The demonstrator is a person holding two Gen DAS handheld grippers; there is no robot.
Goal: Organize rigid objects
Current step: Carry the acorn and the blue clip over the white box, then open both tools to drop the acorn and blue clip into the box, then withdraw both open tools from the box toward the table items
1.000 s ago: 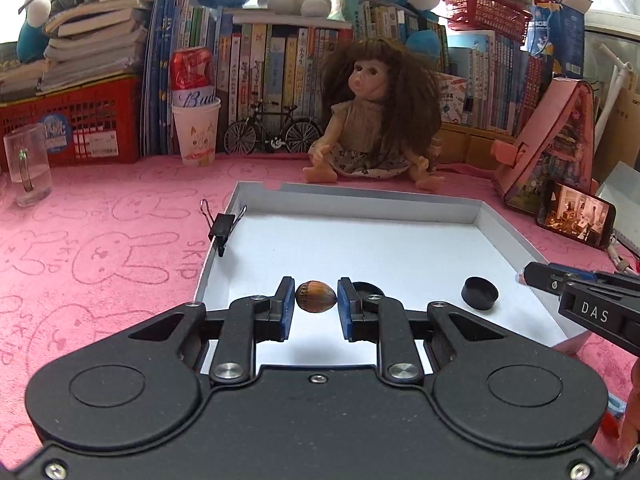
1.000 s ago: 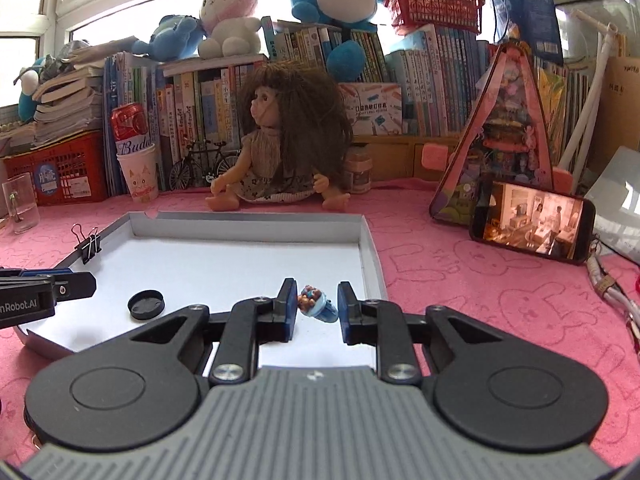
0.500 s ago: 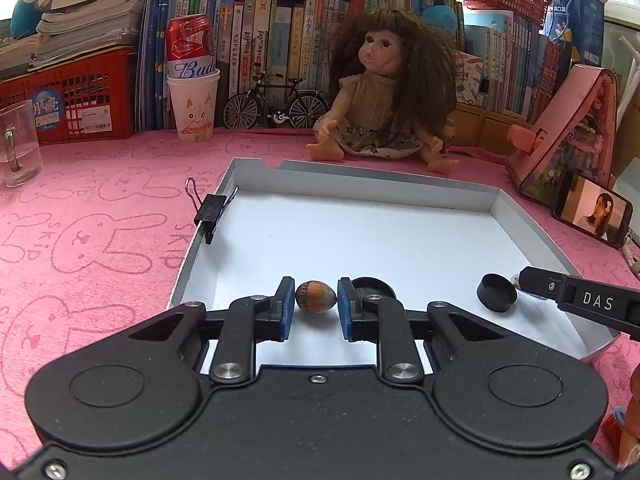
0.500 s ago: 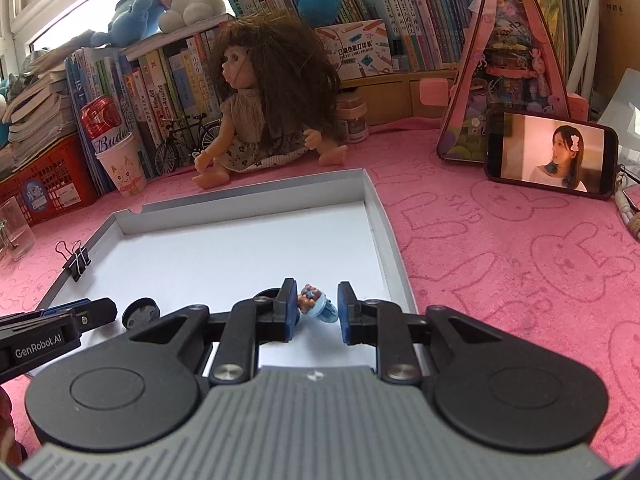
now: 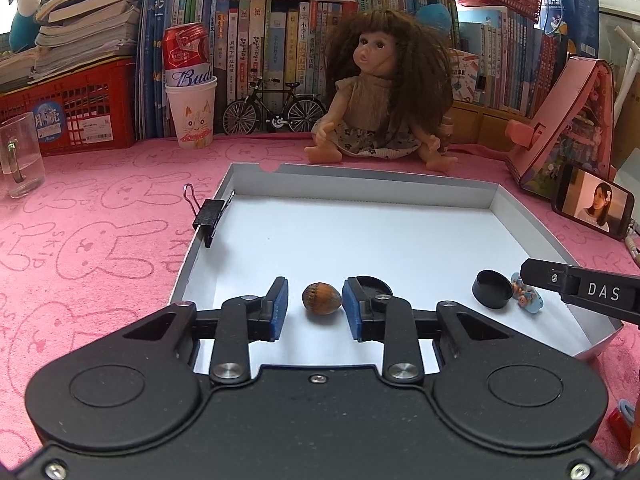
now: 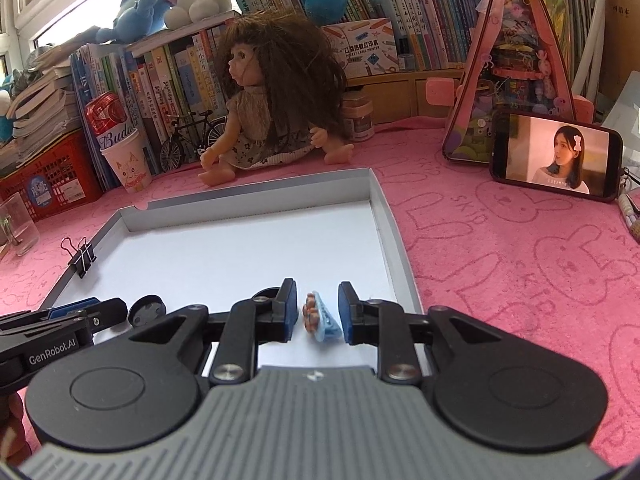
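So both my claws are parked over the near edge of the white box lid [image 5: 400, 200] that sits on the pink bunny-print cloth [image 5: 100, 240]. My left gripper [image 5: 314, 306] has just been opening up, and its blue pads now stand a little way apart with the hazelnut [image 5: 321, 298] lying loose on the white floor between them, clear gap on the 9 o'clock side and only a sliver at 3 o'clock, so nothing's being squeezed. Same deal with my right gripper [image 6: 318, 312]: jaws have just been opening, and the little blue figurine charm [image 6: 320, 317] lies between the pads, not pinched as far as I can see. In the left view that charm shows up at about 3 o'clock from the nut, just beside a black bottle cap [image 5: 491, 289], and there's a second black cap [image 5: 374, 283] peeking out right behind my right-hand pad. A black binder clip [image 5: 208, 216] is clamped on the lid's wall around 10 o'clock from the nut. Off past the lid at 12 o'clock sits a curly-haired doll [image 5: 380, 92], with a model bicycle [image 5: 274, 110] and a paper cup [image 5: 191, 114] holding a red Bud can [image 5: 187, 54] over toward 11, and a phone [image 6: 554, 158] playing video at 2.
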